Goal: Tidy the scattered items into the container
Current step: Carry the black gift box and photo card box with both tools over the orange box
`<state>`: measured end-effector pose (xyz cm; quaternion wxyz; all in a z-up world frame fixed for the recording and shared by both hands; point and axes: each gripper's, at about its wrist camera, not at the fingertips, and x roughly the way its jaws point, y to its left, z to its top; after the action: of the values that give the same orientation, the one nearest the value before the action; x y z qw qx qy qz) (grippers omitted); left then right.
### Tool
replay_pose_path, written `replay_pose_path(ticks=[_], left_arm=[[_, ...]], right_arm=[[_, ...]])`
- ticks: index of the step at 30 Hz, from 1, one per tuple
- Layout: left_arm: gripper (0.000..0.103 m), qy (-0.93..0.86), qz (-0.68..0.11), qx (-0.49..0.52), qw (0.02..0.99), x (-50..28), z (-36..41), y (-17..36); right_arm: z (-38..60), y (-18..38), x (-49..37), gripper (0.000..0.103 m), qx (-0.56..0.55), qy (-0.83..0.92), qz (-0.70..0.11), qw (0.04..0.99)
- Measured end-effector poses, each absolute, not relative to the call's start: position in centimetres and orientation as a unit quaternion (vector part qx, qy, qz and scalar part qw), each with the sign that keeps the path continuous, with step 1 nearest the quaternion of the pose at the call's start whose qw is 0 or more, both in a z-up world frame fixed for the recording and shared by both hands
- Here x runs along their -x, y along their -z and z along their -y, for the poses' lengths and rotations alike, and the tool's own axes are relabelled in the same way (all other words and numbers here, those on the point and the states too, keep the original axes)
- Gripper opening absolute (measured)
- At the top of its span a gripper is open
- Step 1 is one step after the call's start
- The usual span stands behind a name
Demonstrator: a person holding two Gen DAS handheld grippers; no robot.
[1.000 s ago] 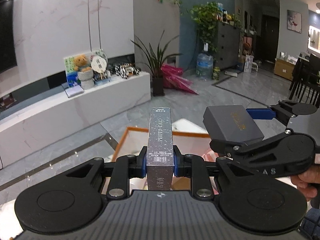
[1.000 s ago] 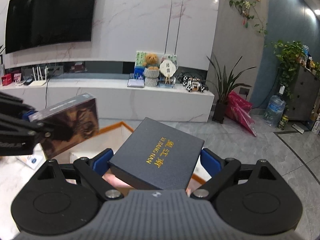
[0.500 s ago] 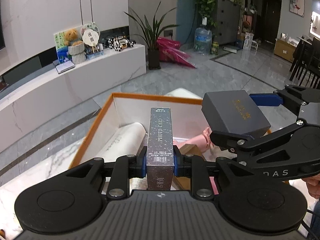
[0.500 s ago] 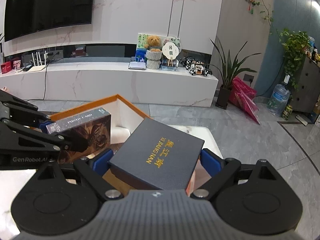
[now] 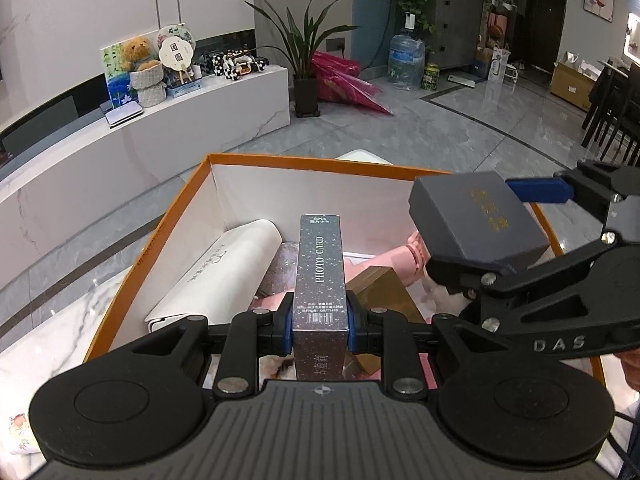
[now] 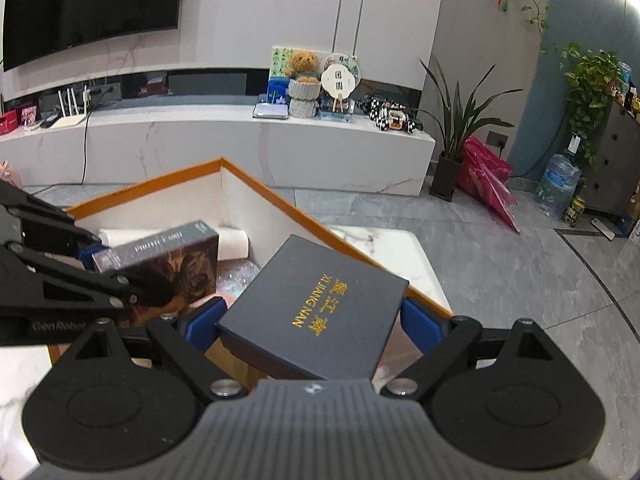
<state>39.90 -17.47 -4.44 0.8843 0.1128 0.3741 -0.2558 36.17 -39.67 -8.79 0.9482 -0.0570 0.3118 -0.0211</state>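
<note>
We read "PHOTO CARD" on the silver box (image 5: 319, 276), "XI JIANG NAN" in gold on the dark box (image 6: 316, 308), and "DAS" on the right claw (image 5: 484, 280) at three o'clock.

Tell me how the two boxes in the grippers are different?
The photo card box is narrow, sparkly grey, gripped on edge; the dark box is wide, plain, gold-lettered, gripped flat. The left gripper is pinched narrow; the right gripper spreads wide. Both boxes hang over the orange-rimmed container.

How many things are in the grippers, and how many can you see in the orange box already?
Held boxes: 2 — photo card box in the left gripper, dark blue box in the right gripper.
In the orange box: at least 4 — white roll, pink thing, tan box, glittery thing.
Total: 6.
</note>
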Motion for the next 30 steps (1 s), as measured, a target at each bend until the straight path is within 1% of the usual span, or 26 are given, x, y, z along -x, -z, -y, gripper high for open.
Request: replay_pose_path(ticks=[7,26,27,28,29,30], left_arm=[[0.028,0.252,-0.374,-0.115,0.885,-39.97,17.66,4.48],[0.029,0.252,-0.374,-0.117,0.885,-39.82,17.57,4.56],[0.034,0.25,-0.375,-0.12,0.885,-39.84,17.58,4.59],[0.048,0.247,-0.376,-0.124,0.884,-39.9,17.65,4.65],[0.053,0.242,-0.376,-0.13,0.885,-39.91,17.75,4.7],[0.06,0.235,-0.374,-0.136,0.887,-39.92,17.79,4.7]], right_arm=[[39.55,9.61,-36.59,0.094,0.062,0.026,-0.32,0.945],[39.53,9.67,-36.66,0.094,0.064,0.025,-0.319,0.945],[39.51,9.66,-36.68,0.094,0.065,0.025,-0.319,0.945],[39.46,9.67,-36.67,0.095,0.065,0.025,-0.319,0.945],[39.41,9.72,-36.65,0.095,0.066,0.024,-0.32,0.945],[39.39,9.77,-36.63,0.095,0.066,0.023,-0.321,0.944]])
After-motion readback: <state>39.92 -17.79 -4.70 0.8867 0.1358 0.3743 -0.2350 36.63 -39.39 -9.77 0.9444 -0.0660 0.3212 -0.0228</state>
